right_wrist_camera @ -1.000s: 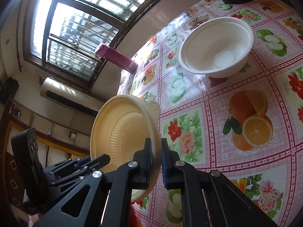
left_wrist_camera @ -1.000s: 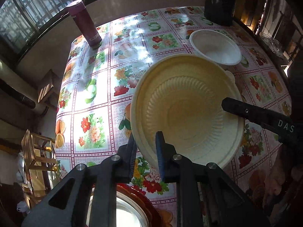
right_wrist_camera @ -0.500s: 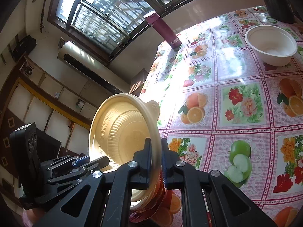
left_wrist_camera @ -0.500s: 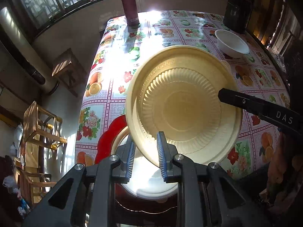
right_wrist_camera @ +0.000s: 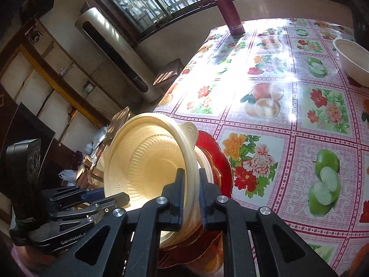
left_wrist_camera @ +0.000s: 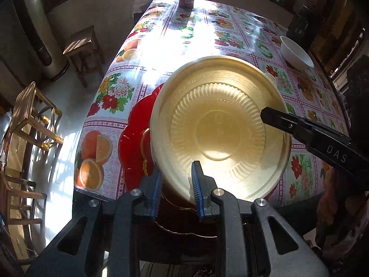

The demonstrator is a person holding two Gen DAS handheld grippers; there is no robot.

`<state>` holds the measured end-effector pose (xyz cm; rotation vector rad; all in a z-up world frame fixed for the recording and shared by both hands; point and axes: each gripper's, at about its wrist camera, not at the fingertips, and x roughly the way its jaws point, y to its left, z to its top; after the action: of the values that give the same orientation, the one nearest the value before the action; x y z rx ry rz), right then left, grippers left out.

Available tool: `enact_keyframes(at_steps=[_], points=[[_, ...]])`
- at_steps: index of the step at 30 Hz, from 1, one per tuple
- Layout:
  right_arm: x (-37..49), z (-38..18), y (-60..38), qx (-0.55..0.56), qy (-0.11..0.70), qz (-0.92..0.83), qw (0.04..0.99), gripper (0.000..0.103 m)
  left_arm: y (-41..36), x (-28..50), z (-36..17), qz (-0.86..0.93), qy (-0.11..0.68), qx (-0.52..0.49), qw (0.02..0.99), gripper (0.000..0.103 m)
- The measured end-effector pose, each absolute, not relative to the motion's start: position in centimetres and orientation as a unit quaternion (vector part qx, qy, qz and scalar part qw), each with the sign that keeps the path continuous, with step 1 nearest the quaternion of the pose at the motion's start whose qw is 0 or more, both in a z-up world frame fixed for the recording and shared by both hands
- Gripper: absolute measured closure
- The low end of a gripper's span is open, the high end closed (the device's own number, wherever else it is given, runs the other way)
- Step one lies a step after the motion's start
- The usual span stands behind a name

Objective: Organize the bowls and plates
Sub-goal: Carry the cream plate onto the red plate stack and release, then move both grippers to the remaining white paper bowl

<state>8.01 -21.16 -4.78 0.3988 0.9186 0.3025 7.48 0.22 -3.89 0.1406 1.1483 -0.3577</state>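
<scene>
Both grippers hold one large cream plastic bowl (left_wrist_camera: pixel 221 133), tilted, over a red plate (left_wrist_camera: pixel 133 138) at the table's near left corner. My left gripper (left_wrist_camera: pixel 176 184) is shut on the bowl's near rim. My right gripper (right_wrist_camera: pixel 191 192) is shut on the opposite rim of the same bowl (right_wrist_camera: pixel 147 168); its finger shows in the left wrist view (left_wrist_camera: pixel 299 127). The red plate (right_wrist_camera: pixel 219 161) lies under and behind the bowl. A white bowl (left_wrist_camera: pixel 296 53) stands far right on the table, also seen in the right wrist view (right_wrist_camera: pixel 352 60).
The table wears a fruit-and-flower cloth (right_wrist_camera: pixel 288 106). A maroon flask (right_wrist_camera: pixel 228 11) stands at the far end near the window. Wooden stools (left_wrist_camera: pixel 34 115) stand on the floor left of the table. A dark object (left_wrist_camera: pixel 299 23) sits at the far right.
Both grippers have carried the cream bowl back toward the near left corner and lower, so it now hangs over the red plate. The white bowl looks farther away.
</scene>
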Motion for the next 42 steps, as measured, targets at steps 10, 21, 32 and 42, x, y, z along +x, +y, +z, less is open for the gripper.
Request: enact_keyframes(at_steps=[10, 21, 32, 42], points=[[6.8, -3.1, -22.5, 0.2, 0.404, 0.185, 0.873, 0.062, 1.7, 5.4, -2.4, -0.181, 0.502, 0.022, 0.846, 0.02], [4.9, -3.0, -36.6, 0.279, 0.311, 0.117, 0.901, 0.006, -5.8, 2.8, 4.1, -0.307, 0.371, -0.053, 0.875, 0.0], [5.5, -6.3, -54.7, 0.383, 0.315, 0.003, 0.868, 0.0, -21.3, 8.1, 3.0, -0.297, 0.411, -0.031, 0.861, 0.0], [10.1, -5.1, -64.5, 0.46, 0.271, -0.025, 0.845, 0.0, -30.4, 15.3, 1.4, -0.229, 0.411, -0.017, 0.882, 0.0]])
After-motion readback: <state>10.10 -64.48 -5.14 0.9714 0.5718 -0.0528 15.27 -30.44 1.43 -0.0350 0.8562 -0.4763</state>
